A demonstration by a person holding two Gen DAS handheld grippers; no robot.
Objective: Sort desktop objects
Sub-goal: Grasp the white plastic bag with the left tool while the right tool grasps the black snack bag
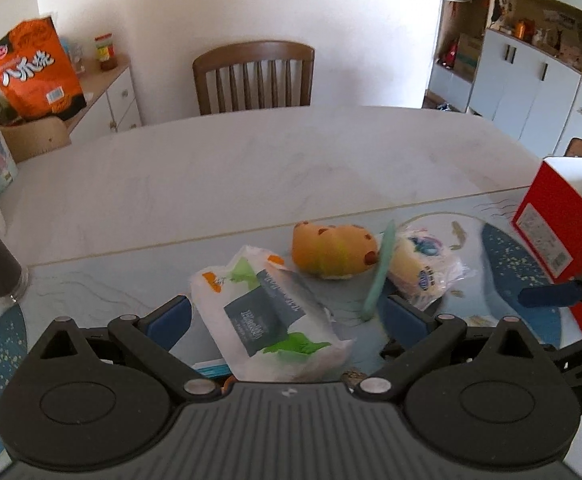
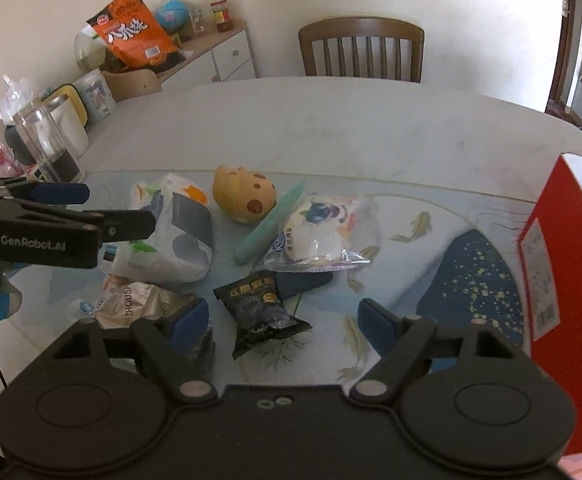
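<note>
Both handheld grippers hang over a cluttered table (image 1: 251, 168), their jaws spread wide and gripping nothing. The left gripper (image 1: 287, 316) straddles a white tissue pack with green and grey print (image 1: 275, 316), while the right gripper (image 2: 283, 320) brackets a small black snack packet (image 2: 261, 312). Just beyond lie a yellow spotted plush toy (image 2: 243, 196), a pale green stick (image 2: 271, 224) and a clear-wrapped bun (image 2: 323, 232), with a tall red carton (image 2: 563, 272) at the right.

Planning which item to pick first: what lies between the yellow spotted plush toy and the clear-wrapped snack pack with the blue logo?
A pale green stick lies slanted between the plush toy and the clear-wrapped pack; both wrist views show it.
</note>
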